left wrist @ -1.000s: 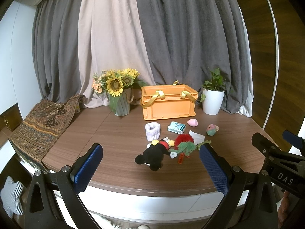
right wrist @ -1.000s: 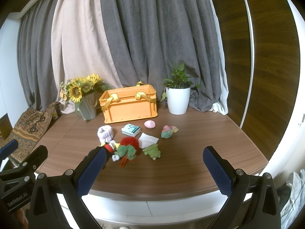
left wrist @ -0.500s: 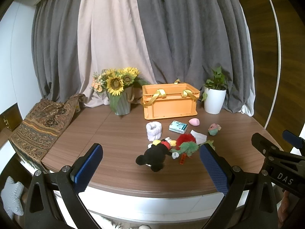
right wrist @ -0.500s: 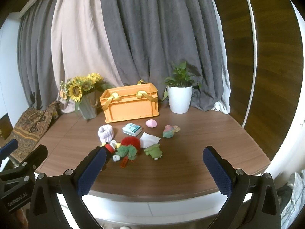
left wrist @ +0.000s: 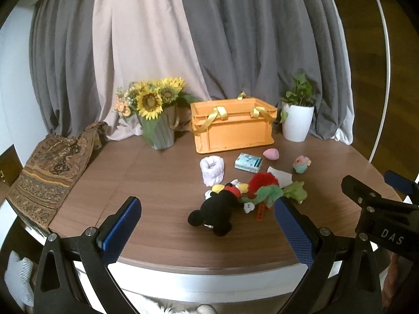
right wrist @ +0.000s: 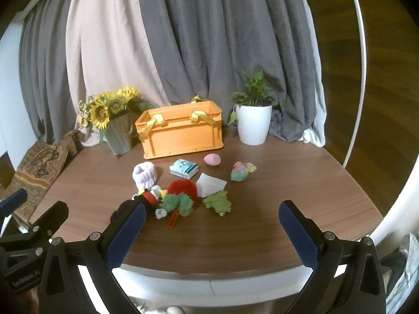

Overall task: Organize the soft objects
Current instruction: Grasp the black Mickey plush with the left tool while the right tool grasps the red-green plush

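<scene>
Both grippers are hovering short of the near edge of the round wooden worktop [left wrist: 157, 183], low in each frame, and neither is holding anything. The left gripper [left wrist: 207, 231] is showing its jaws spread wide, and the right gripper [right wrist: 212, 231] is doing the same; that wide spread suits bulky plush, which probably explains it.

The soft things are lying loose in the middle of each frame, in front of the orange crate [left wrist: 233, 128], which is sitting at the back between the sunflower vase [left wrist: 158, 130] and the white plant pot [left wrist: 297, 124]. The crate is open at the top with its yellow ribbon handles draped over the rim, so it is likely the place the toys are meant to go.

In the left wrist view the black mouse plush [left wrist: 217, 214] is lying nearest, just between the blue pads, touching a red and green fuzzy toy [left wrist: 264, 188]. A green frog plush [right wrist: 217, 204] is lying just beside that toy, partly over a white cloth [right wrist: 210, 184]. Behind them are sitting a rolled white sock [left wrist: 212, 170], a small tissue pack [left wrist: 248, 162], a pink egg-shaped piece [left wrist: 271, 153] and a pastel toy [left wrist: 301, 164], each apart from its neighbours.

Nothing appears to be in the crate yet, though its inside is hidden. The left gripper seems lined up on the mouse plush as a first pick.
</scene>
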`<action>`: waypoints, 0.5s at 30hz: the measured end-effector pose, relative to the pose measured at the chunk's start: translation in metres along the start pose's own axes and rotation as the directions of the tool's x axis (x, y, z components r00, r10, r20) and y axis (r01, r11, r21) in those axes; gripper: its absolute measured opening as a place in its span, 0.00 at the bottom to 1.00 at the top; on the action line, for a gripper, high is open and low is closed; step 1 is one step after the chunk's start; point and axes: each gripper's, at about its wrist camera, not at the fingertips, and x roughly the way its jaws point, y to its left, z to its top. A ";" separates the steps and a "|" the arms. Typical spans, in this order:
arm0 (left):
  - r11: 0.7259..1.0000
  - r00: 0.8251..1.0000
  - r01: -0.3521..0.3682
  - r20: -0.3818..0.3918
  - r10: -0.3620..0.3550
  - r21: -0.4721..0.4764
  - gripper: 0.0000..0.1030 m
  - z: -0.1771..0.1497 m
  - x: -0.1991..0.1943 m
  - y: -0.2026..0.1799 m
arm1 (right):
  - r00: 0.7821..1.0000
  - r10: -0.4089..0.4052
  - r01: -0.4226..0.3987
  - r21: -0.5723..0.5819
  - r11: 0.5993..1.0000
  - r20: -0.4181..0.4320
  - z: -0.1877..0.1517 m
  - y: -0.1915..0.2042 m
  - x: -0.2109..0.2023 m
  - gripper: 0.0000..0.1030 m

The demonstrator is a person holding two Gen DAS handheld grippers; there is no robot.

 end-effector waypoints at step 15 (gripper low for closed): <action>0.991 0.989 0.117 -0.094 -0.111 0.071 1.00 -0.009 0.094 0.011 | 0.997 0.041 -0.039 0.025 0.999 -0.068 -0.002 0.029 0.083 1.00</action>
